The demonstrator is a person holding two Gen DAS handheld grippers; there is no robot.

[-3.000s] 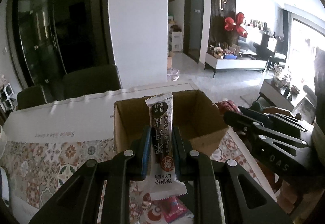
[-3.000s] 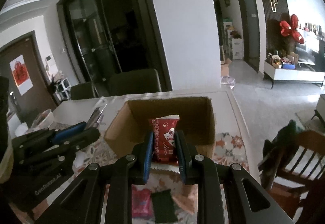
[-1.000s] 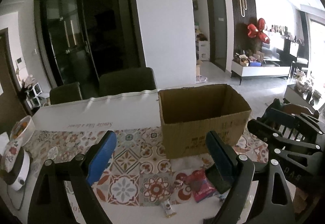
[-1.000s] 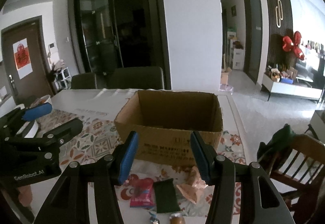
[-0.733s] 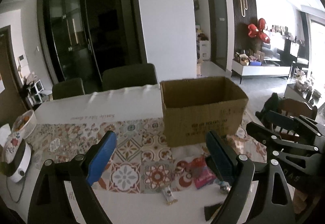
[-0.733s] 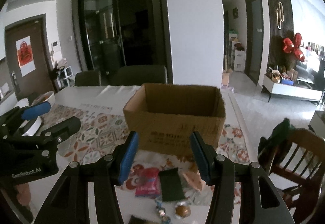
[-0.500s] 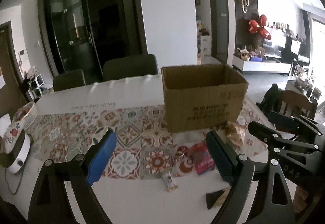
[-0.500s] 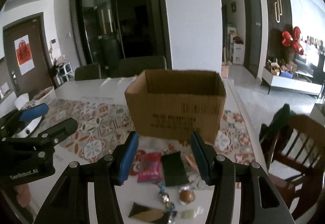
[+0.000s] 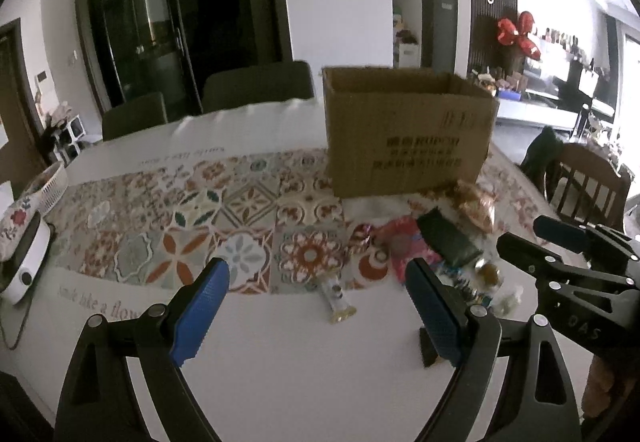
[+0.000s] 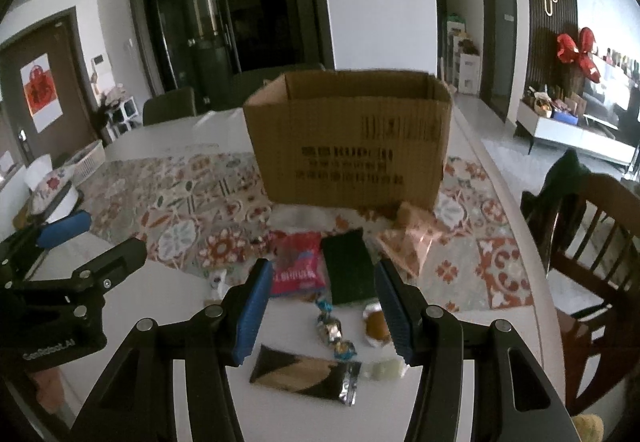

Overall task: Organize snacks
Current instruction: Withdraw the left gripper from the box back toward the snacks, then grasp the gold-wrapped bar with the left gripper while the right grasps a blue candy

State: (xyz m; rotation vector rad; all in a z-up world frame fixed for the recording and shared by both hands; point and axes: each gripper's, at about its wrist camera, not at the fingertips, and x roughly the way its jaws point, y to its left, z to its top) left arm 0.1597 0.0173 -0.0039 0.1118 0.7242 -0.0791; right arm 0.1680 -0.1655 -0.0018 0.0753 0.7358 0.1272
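An open cardboard box (image 9: 408, 137) (image 10: 352, 145) stands on the patterned table runner. Loose snacks lie in front of it: a pink-red packet (image 10: 298, 266) (image 9: 404, 250), a dark green packet (image 10: 348, 268) (image 9: 448, 238), a tan bag (image 10: 412, 238) (image 9: 476, 205), a foil-wrapped candy (image 10: 332, 330), a round brown sweet (image 10: 378, 324), a black-and-tan bar (image 10: 304, 370) and a small clear-wrapped candy (image 9: 336, 298). My left gripper (image 9: 316, 306) is open and empty, above the table short of the small candy. My right gripper (image 10: 324, 310) is open and empty, above the foil candy.
A white appliance with a floral cloth (image 9: 20, 242) (image 10: 52, 193) sits at the table's left edge beside a white basket (image 9: 52, 185). A wooden chair (image 10: 592, 242) (image 9: 588, 177) stands right of the table. Dark chairs (image 9: 256, 85) stand behind it.
Both grippers let their snacks go at the box, opened and pulled back and down. The box now looks farther off and the loose snacks on the table lie under the fingers.
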